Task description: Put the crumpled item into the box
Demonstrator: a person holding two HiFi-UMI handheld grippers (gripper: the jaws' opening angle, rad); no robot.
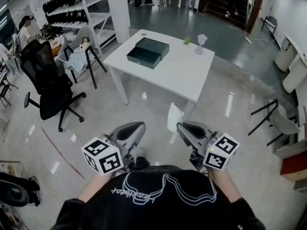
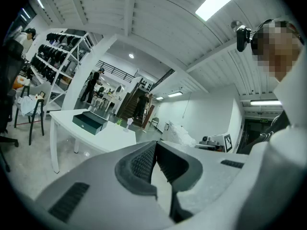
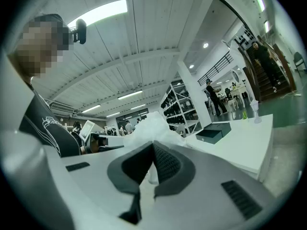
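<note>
- The right gripper (image 1: 184,128) is held low in front of the person, near the middle of the head view. Its jaws are pressed together on a crumpled white item (image 1: 174,117).
- In the right gripper view the item bulges past the jaw tips as a wrinkled white mass. A thin strip of it is pinched between the dark ribbed pads (image 3: 165,164).
- The left gripper (image 1: 135,128) sits just left of the right one at about the same height. In the left gripper view its jaws are closed against each other with nothing between them.
- The two grippers are near each other but not touching, and both point away from the person toward the far table.
- A white table (image 1: 182,75) stands farther off, ahead of the person, on a glossy pale floor (image 1: 230,143).
- The box (image 1: 148,52) is dark and shallow, and its top appears open. It lies on the far left part of the tabletop, well apart from the crumpled item.
- A small green plant (image 1: 186,40) and a pale stemmed glass (image 1: 200,43) stand near the table's far edge, to the right of the box.
- A black office chair (image 1: 48,87) stands on the floor to the left of the table.
- White shelving (image 1: 72,6) with rows of dark things stands at the far left.
- A folding chair (image 1: 278,121) stands at the right.
- The person's black shirt (image 1: 158,195), printed with white lines, fills the near edge of the head view.
</note>
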